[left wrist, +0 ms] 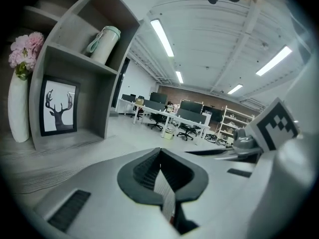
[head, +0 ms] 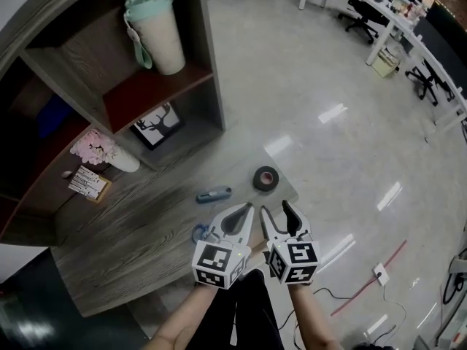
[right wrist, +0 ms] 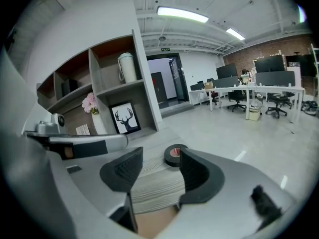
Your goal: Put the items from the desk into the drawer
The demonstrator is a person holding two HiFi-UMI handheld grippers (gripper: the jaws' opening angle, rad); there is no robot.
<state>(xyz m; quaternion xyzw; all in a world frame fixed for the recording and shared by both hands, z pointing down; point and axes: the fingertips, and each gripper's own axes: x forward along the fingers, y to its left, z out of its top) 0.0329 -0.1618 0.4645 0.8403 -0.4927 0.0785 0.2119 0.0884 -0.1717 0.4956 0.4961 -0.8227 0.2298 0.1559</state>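
Nothing stowed yet: tape roll, blue item on desk (no drawer vis.). Left tool closed, empty; right tool open, empty.

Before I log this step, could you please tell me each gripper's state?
Left gripper: closed, empty.
Right gripper: open, empty, black tape roll ahead.

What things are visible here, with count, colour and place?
Wooden desk: one, grey, under both tools.
Round roll of tape: one, black, near desk's far edge.
Small oblong item: one, blue-grey, left of the tape.
Small round item: one, blue, partly hidden by left tool.
Open shelf unit: one, grey, on the desk.
Lidded tumbler: one, cream and mint, upper shelf.
Framed deer picture: one, black-white, lower compartment.
Vase of flowers: one, white, pink blooms, beside picture's compartment.
Office chairs: several, black, far floor.
Left tool: one, white, shut, empty.
Right tool: one, white, open, empty.
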